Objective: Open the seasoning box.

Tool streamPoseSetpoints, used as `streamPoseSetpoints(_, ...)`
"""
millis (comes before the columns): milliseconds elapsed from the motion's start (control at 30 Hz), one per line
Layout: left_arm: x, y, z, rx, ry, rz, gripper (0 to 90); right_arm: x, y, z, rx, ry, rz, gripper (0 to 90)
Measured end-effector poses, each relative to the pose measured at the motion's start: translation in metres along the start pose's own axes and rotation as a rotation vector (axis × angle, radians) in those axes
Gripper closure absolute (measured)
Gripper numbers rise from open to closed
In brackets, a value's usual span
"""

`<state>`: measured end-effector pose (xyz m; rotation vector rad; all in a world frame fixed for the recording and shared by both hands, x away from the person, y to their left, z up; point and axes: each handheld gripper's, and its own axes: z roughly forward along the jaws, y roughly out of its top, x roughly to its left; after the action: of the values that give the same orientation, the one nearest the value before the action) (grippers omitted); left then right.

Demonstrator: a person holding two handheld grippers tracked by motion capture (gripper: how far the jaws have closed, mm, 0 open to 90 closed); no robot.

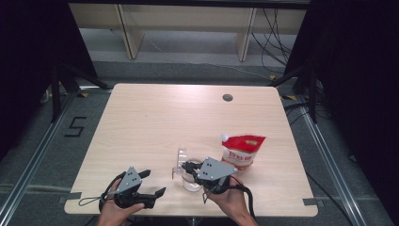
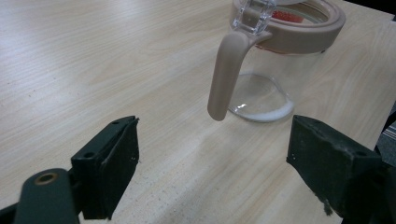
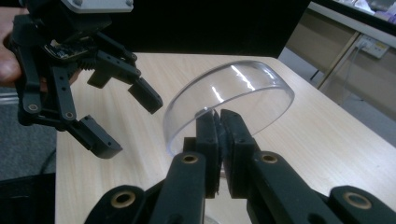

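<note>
The thing in work is a clear glass jar (image 2: 266, 88) with a beige ring around its mouth and a beige handle (image 2: 226, 74) that hangs down along its side. On the bottom of the jar lies a thin layer of white powder. At the top of the handle there is a clear plastic hinge piece. To the jar belongs a clear plastic lid (image 3: 229, 100), round and domed like a shallow bowl; it is transparent, with bright reflections on its curved wall.

The right gripper (image 3: 218, 130) has its jaws pressed together on the rim of this lid, so the thin edge is pinched between the two black pads. The lid stands up from the jaws and is tilted, with its open side turned toward the gripper. In the high view the right gripper (image 1: 192, 167) is directly above the jar (image 1: 192, 181), and the lid (image 1: 181, 157) stands upright just beyond the jaw tips.

The left gripper (image 2: 212, 158) holds nothing. Its jaws are wide apart, with only the bare wooden table (image 2: 93, 56) between them. The jar stands on the table just in front of this gripper, a little to the side of the far jaw, and the handle points toward the gap between the jaws. It does not touch either pad. From the right gripper view the left gripper (image 3: 123, 116) is seen near the lid, at its side, also wide open.

A red and white pouch (image 1: 242, 150) stands on the table beyond the right gripper, near to it.
</note>
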<state>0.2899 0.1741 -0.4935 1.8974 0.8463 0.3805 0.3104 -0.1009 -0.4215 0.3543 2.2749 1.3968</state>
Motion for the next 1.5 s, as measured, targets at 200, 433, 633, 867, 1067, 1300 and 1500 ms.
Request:
streamPoseSetpoints(200,-0.001,0.0,0.001,-0.001,-0.006,0.005,16.4,0.006,0.003,0.007,0.0,0.017,-0.013,86.9)
streamPoseSetpoints(433,-0.002,0.0,0.001,0.01,-0.021,0.013,16.3,0.008,0.004,0.01,-0.003,0.036,-0.017,84.4)
streamPoseSetpoints(633,-0.002,0.0,0.0,0.012,-0.019,0.011,16.2,-0.003,-0.003,-0.007,-0.021,0.018,0.012,76.6)
streamPoseSetpoints(867,-0.003,-0.001,0.002,0.044,-0.031,0.027,16.2,-0.019,-0.029,-0.04,-0.021,-0.05,0.038,66.3)
streamPoseSetpoints(1067,-0.001,-0.001,0.002,0.03,-0.007,0.02,16.7,-0.026,-0.041,-0.057,-0.025,-0.072,0.069,58.0)
streamPoseSetpoints(1300,-0.001,0.0,0.002,0.03,-0.021,0.05,16.6,-0.031,-0.059,-0.071,-0.016,-0.105,0.133,51.9)
streamPoseSetpoints(1500,-0.001,0.001,0.002,0.027,-0.016,0.052,16.7,-0.036,-0.073,-0.087,0.003,-0.154,0.179,43.5)
